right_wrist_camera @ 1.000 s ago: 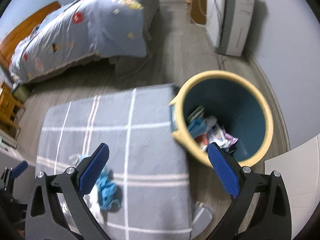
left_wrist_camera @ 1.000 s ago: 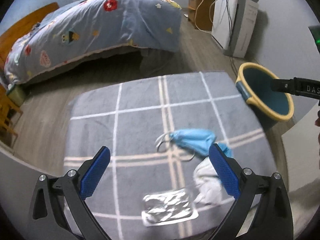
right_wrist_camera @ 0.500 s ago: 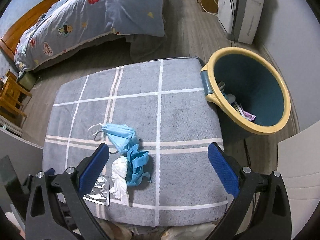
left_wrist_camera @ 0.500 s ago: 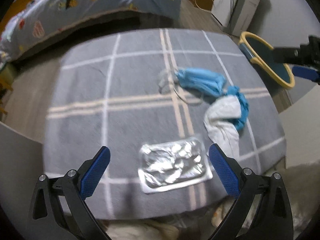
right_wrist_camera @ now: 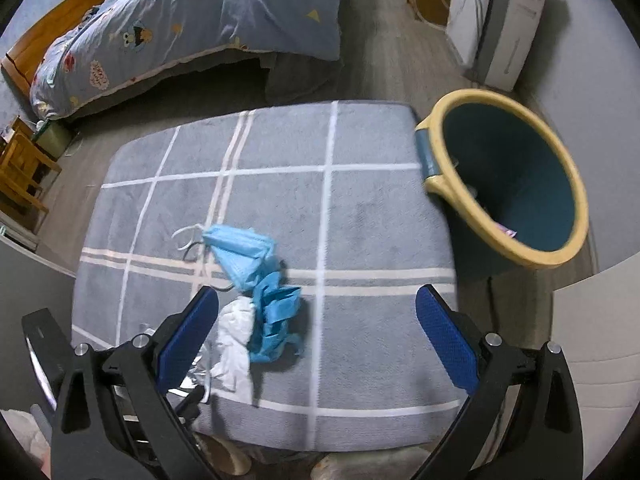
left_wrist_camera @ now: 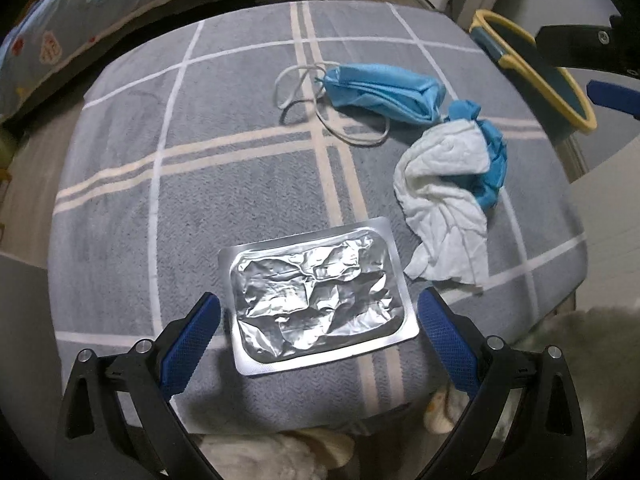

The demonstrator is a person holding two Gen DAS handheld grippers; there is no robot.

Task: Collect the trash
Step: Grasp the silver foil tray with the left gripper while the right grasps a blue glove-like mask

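Note:
A crumpled silver foil pack (left_wrist_camera: 320,296) lies on the near part of a grey plaid stool (left_wrist_camera: 224,184). My left gripper (left_wrist_camera: 319,312) hangs open just above it, one finger on each side, and the pads do not touch it. Behind it lie a white tissue (left_wrist_camera: 444,196), a crumpled blue glove (left_wrist_camera: 492,160) and a blue face mask (left_wrist_camera: 384,92). My right gripper (right_wrist_camera: 318,308) hovers over the stool with its jaws wide and closing a little. The glove (right_wrist_camera: 276,320) lies below them near the left finger, untouched. The mask (right_wrist_camera: 240,252) lies beyond.
A teal bin with a yellow rim (right_wrist_camera: 560,256) stands at the stool's right edge with some trash inside. A bed with a patterned duvet (right_wrist_camera: 200,20) lies beyond, a white appliance (right_wrist_camera: 500,20) at the back right, wooden furniture (right_wrist_camera: 20,176) at the left.
My left gripper has come down and tilted over the foil pack, which now lies between its fingers. My right gripper has swung left from above the bin to above the stool.

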